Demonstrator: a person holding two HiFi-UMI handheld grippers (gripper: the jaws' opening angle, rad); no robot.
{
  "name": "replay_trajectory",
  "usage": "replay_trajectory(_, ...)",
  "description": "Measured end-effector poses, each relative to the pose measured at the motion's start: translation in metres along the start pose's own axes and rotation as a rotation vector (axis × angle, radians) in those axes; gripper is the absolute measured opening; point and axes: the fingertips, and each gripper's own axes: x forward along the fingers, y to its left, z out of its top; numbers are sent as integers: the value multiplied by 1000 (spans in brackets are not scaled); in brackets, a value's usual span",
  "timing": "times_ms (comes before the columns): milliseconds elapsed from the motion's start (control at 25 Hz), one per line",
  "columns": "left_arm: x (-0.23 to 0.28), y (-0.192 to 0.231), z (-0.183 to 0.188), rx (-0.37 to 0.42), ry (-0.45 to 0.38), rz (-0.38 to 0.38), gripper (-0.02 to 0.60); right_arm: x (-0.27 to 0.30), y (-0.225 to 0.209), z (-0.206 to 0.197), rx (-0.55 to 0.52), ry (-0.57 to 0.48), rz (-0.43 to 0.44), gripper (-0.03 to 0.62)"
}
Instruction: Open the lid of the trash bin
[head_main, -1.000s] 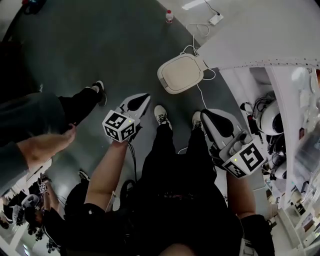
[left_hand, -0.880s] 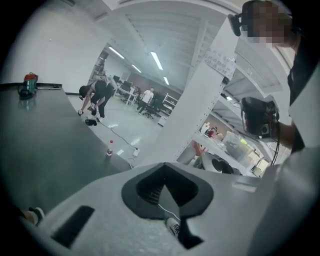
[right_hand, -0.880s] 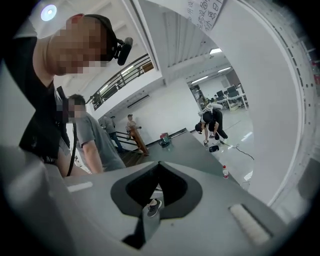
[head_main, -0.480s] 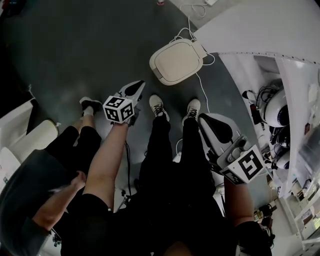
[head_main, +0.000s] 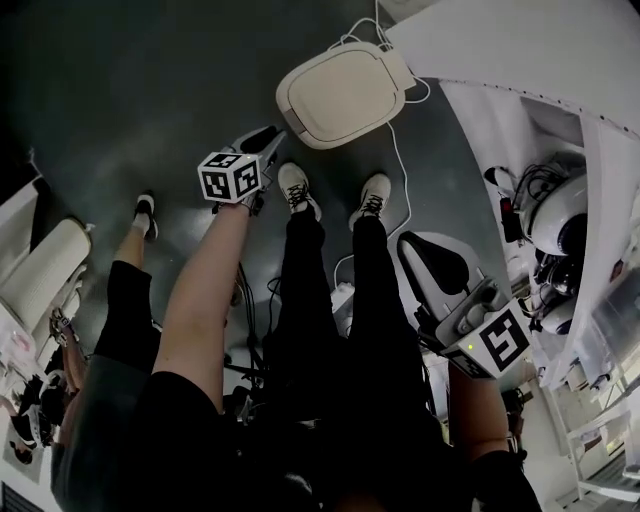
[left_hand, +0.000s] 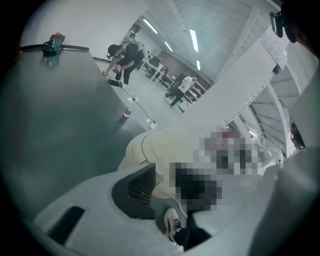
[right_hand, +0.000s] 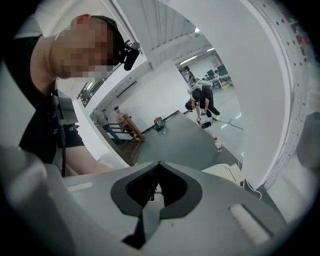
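Two grippers over the floor, bin lid down

Our left gripper (head_main: 262, 140) holds its fingers (left_hand: 134, 189) spread wide with nothing gripped. The cream trash bin (head_main: 345, 92) sits just ahead of their tips, not touching them, its lid flat and shut. One of our white shoes (head_main: 297, 188) stands just beside those fingers. Our right gripper (head_main: 418, 248) has its fingers (right_hand: 117, 195) pressed together at the tips, empty, and the bin lies well ahead of them.
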Motion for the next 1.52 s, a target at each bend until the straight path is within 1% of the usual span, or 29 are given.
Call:
replay_trajectory(200,38,30,-16,-27,52,42,133,4,-25,-24,37,34,-3,8)
replay_trajectory(400,51,52,-25,-79,57,98,144,-2,-38,-49,62,85,4,8)
replay_trajectory(560,58,60,-28,-81,56,94,168,6,-44,-51,86,60,0,8)
replay_trajectory(640,60,61,-29,-65,64,84,170,7,-48,-54,97,57,0,8)
replay_trajectory(760,63,58,-31,-4,99,70,140,9,-53,-59,108,61,1,9)
replay_trajectory(800,63,58,-31,6,105,68,141,10,-54,-59,111,62,2,8)
replay_trajectory(1160,61,60,-26,4,86,74,131,19,-50,-64,116,68,19,8)
replay_trajectory(1280,61,58,-26,37,97,71,124,20,-50,-64,119,68,20,8)
replay_trajectory(1360,60,57,-27,46,103,68,124,19,-49,-64,135,62,27,8)
replay_trajectory(1520,60,58,-27,37,90,67,124,22,-47,-64,166,50,40,8)
